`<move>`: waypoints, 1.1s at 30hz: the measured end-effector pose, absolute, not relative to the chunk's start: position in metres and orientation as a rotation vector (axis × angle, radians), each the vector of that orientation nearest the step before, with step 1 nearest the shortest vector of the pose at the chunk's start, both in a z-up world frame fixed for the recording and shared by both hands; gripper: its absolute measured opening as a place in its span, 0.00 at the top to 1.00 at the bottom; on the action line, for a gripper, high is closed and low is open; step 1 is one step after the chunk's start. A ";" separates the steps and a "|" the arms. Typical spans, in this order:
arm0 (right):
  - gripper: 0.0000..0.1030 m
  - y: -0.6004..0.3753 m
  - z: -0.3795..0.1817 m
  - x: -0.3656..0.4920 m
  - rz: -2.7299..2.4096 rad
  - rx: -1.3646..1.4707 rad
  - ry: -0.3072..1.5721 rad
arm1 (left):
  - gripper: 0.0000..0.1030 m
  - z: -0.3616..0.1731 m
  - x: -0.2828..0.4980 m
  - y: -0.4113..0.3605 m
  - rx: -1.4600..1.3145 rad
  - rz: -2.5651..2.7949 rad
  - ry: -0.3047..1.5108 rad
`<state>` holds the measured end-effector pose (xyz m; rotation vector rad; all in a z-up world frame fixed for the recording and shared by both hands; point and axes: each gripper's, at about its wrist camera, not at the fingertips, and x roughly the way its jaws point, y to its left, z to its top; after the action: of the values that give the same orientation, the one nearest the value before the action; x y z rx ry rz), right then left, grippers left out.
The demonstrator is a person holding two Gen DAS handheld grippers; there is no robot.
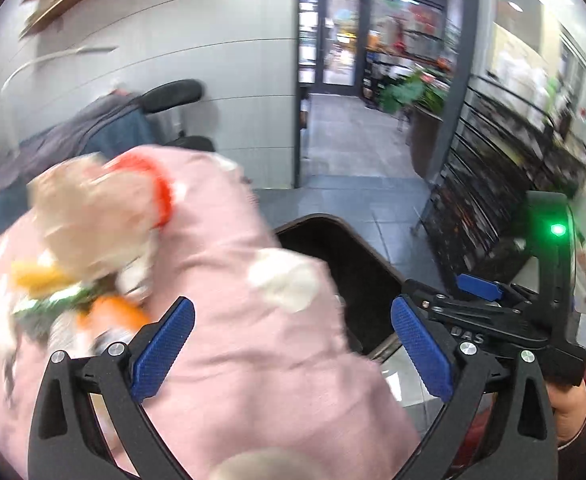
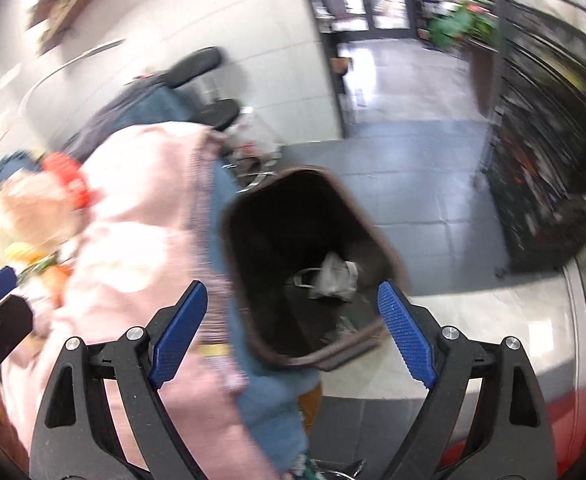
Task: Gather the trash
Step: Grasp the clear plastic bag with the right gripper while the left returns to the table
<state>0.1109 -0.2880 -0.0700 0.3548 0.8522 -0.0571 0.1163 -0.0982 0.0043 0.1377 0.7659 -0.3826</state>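
Note:
A dark brown bin (image 2: 317,171) stands on the floor, with crumpled white paper (image 2: 335,276) at its bottom. My right gripper (image 2: 293,332) hangs open above the bin's near rim, with nothing between its pads. My left gripper (image 1: 293,346) is open too, over a pink cloth (image 1: 229,360) with white patches that covers the left of both views. Only the bin's far part (image 1: 321,219) shows past that cloth. A blurred heap of beige, yellow, orange and green items (image 1: 85,280) lies on the cloth's left. The right gripper's body (image 1: 493,312) shows at the right, held by a hand (image 1: 569,408).
A black chair (image 1: 173,94) draped with blue-grey clothes stands against the white wall. Grey floor tiles (image 2: 421,184) run to a glass door (image 1: 339,36). A dark shelf unit (image 1: 493,184) and a green plant (image 1: 409,90) line the right. A white counter with a red edge (image 2: 533,320) lies at the lower right.

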 end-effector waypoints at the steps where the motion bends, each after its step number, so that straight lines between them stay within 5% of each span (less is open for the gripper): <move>1: 0.16 -0.278 -0.065 0.113 -0.021 0.339 0.849 | 0.06 0.006 0.116 -0.086 0.113 -0.355 0.766; 22: 0.17 -0.092 -0.024 0.140 0.513 0.155 0.876 | 0.07 -0.011 0.109 0.095 -0.199 0.102 0.862; 28: 0.44 -0.059 -0.032 0.149 0.576 0.086 0.928 | 0.07 -0.016 0.097 0.119 -0.246 0.117 0.864; 33: 0.53 -0.048 -0.040 0.161 0.578 0.082 0.963 | 0.07 -0.019 0.101 0.122 -0.271 0.101 0.878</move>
<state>0.1607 -0.0484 -0.0401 0.0825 0.9626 0.5782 0.1007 0.1217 -0.0190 -0.2708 0.8780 0.1008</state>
